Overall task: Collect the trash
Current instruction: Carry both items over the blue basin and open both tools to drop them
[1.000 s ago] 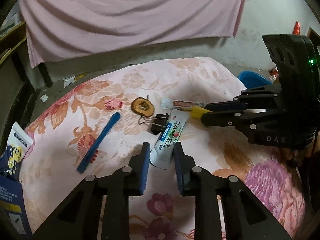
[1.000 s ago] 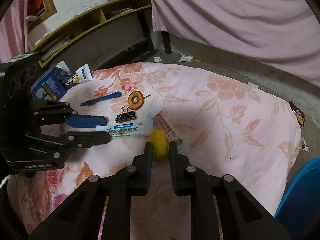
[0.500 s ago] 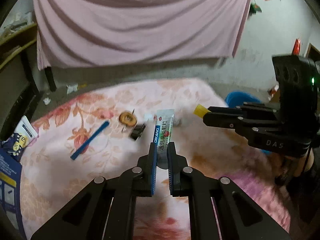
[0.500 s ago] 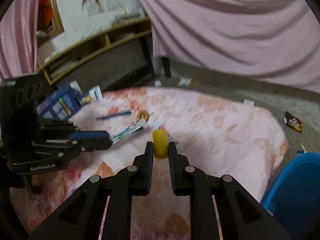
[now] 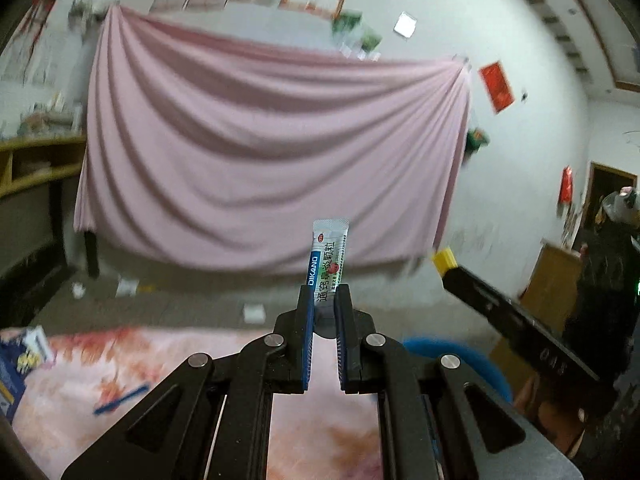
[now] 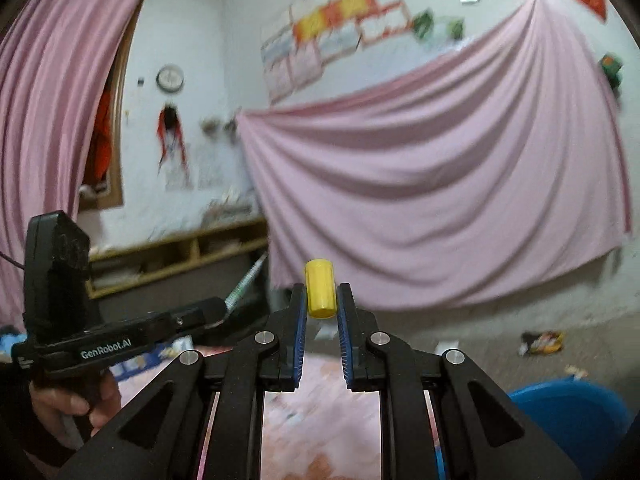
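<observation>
left gripper (image 5: 324,296) pinches a flat glossy sachet (image 5: 328,258); right gripper (image 6: 321,300) clamps a smooth yellow cylinder (image 6: 319,294).

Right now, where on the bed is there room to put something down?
The flowered bed looks bare just below the left claw. The left edge is crowded: blue stick and boxes. The rest is blurred.
</observation>
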`<action>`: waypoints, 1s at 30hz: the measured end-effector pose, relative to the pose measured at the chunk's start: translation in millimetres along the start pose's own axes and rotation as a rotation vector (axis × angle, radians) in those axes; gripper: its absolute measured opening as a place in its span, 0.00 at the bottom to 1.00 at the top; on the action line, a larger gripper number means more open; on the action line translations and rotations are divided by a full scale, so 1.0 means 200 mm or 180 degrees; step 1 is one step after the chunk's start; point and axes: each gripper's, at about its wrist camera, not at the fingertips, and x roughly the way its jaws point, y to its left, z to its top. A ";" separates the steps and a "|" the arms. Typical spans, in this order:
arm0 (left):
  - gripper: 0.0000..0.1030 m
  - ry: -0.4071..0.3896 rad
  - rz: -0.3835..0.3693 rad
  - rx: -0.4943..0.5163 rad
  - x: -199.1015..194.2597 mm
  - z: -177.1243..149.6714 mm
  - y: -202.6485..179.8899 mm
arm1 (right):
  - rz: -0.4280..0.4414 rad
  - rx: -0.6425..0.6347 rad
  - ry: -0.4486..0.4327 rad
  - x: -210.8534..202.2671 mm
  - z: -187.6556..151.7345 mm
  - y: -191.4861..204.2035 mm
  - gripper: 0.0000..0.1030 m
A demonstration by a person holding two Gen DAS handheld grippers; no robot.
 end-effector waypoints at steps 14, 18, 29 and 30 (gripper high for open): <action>0.07 -0.0637 -0.0394 0.0698 0.02 -0.02 -0.55 | -0.0723 -0.0188 -0.0619 -0.36 0.09 -0.14 0.12; 0.07 -0.0614 -0.0481 0.0742 0.08 -0.05 -0.69 | -0.0865 -0.0149 -0.0622 -0.44 0.08 -0.21 0.12; 0.08 -0.0325 -0.0529 0.0831 0.24 -0.15 -0.86 | -0.1216 -0.0015 -0.0324 -0.55 -0.01 -0.37 0.13; 0.08 -0.0289 -0.0528 0.0833 0.25 -0.17 -0.87 | -0.1244 0.0015 -0.0272 -0.56 -0.02 -0.39 0.13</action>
